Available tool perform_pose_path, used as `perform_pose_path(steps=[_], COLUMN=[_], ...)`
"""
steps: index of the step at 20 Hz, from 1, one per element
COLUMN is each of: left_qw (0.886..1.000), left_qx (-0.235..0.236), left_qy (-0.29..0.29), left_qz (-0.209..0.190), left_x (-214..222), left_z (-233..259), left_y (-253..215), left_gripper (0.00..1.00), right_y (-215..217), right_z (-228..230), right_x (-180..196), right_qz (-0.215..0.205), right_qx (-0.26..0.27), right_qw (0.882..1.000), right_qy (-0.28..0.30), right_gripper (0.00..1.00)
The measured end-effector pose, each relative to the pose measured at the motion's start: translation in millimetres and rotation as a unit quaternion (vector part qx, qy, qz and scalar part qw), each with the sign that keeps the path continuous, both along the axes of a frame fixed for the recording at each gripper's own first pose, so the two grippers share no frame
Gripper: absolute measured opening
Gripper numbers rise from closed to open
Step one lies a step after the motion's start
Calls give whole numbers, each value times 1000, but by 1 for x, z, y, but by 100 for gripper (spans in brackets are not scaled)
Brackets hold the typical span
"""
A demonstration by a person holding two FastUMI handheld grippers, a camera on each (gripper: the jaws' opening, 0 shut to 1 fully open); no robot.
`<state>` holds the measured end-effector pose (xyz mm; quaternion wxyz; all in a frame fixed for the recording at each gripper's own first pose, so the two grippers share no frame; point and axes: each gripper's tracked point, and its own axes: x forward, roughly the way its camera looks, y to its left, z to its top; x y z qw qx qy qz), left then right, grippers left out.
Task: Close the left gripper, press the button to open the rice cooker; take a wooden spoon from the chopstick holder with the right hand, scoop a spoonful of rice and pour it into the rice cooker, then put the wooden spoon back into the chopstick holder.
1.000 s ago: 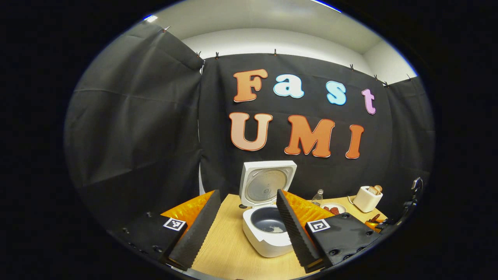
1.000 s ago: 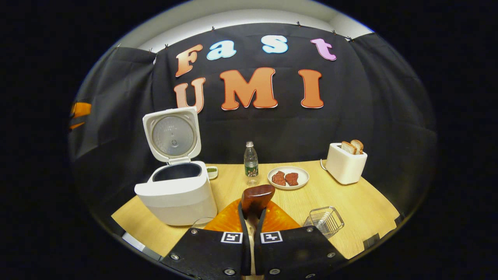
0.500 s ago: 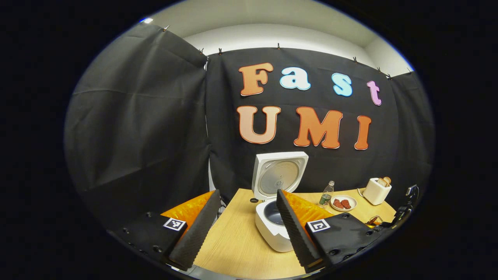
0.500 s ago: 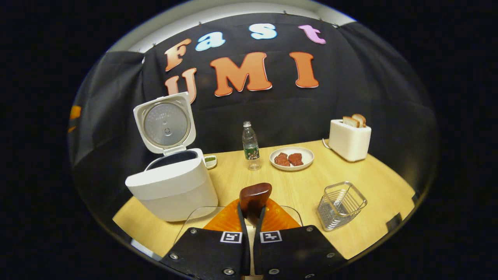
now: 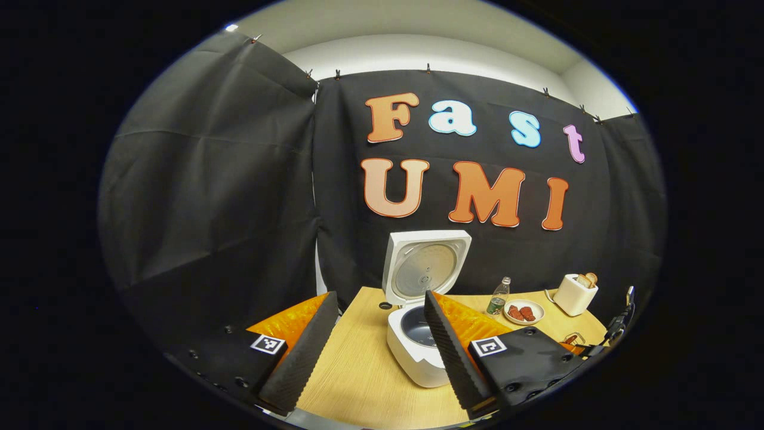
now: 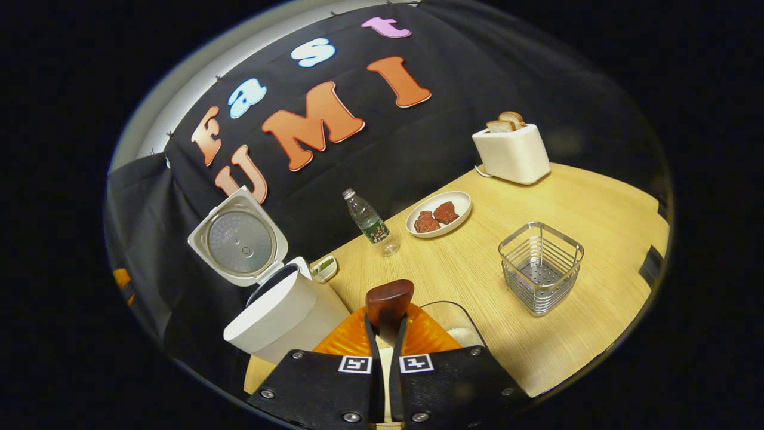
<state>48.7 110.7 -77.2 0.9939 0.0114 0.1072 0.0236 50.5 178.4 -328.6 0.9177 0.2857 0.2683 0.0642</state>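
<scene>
The white rice cooker (image 5: 418,361) stands on the wooden table with its lid (image 5: 425,266) up and the dark inner pot (image 5: 416,327) showing. My left gripper (image 5: 379,298) is open, hovering in front of the cooker with nothing between its fingers. In the right gripper view, my right gripper (image 6: 387,327) is shut on the dark wooden spoon (image 6: 389,298), whose bowl sticks out past the fingertips. The wire chopstick holder (image 6: 540,269) stands to the right of the spoon, apart from it. The cooker (image 6: 280,313) sits to its left, lid (image 6: 239,242) open.
A glass bowl (image 6: 449,309) with pale rice lies under the right gripper. A water bottle (image 6: 370,224), a plate of meat (image 6: 439,214), a toaster with bread (image 6: 513,152) and a small dish (image 6: 325,267) stand toward the back. The table edge (image 6: 597,364) runs near right.
The right gripper, still holding the spoon, has swung and tilted toward the chopstick holder, which now looks larger and nearer. The left gripper has drawn back slightly from the cooker and stays open.
</scene>
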Motion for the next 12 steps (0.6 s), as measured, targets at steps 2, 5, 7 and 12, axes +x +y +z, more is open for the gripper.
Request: perform_pose_path(steps=[2,5,7,12], left_qw=[1000,1000,1000,1000], left_qx=[-5,-10,-12,-13], left_qy=[1,4,2,-2], left_qz=[0,2,4,0], left_x=[1,4,5,5], left_z=[0,-3,-1,2], left_y=[0,0,0,-5], left_gripper=[98,98,100,98], right_y=[-9,-4,0,-2], right_z=[-8,-12,-13,-19], right_x=[3,2,2,1], right_qz=[-31,-43,-41,-74], right_qx=[50,107,114,216], right_qw=[998,992,991,969], right_qy=[27,46,49,98], right_gripper=[3,2,3,3])
